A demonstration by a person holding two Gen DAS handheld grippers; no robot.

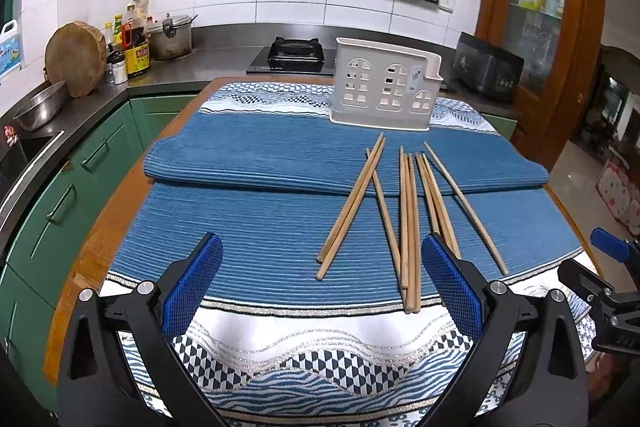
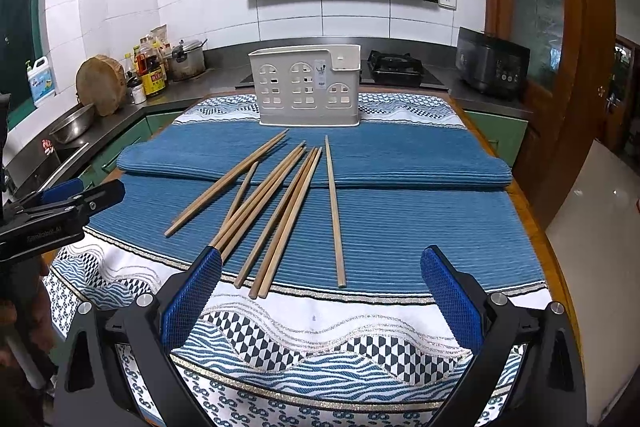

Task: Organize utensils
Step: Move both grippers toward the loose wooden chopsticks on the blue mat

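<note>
Here your chopsticks [image 2: 280,203] lie loose on the blue ribbed cloth [image 2: 400,227] that covers the table, in a rough fan between you and the white utensil holder [image 2: 306,87]. Their long axes run mostly away from you toward that holder; in the right wrist view the single stick on the right side runs nearly straight ahead, while the others lean with their far tips to the right and their near ends to the left. The near ends reach the patterned white border of the cloth; the far tips rest on a folded ridge of the blue cloth, short of the holder, which stands upright at the far edge of the table.

Your left gripper [image 1: 320,267] has its jaws spread wide and holds nothing; the chopsticks lie ahead of its right blue pad. Your right gripper [image 2: 320,279] is likewise spread wide and empty, with the near ends of several chopsticks lying between its two blue pads and just beside the left one.
</note>
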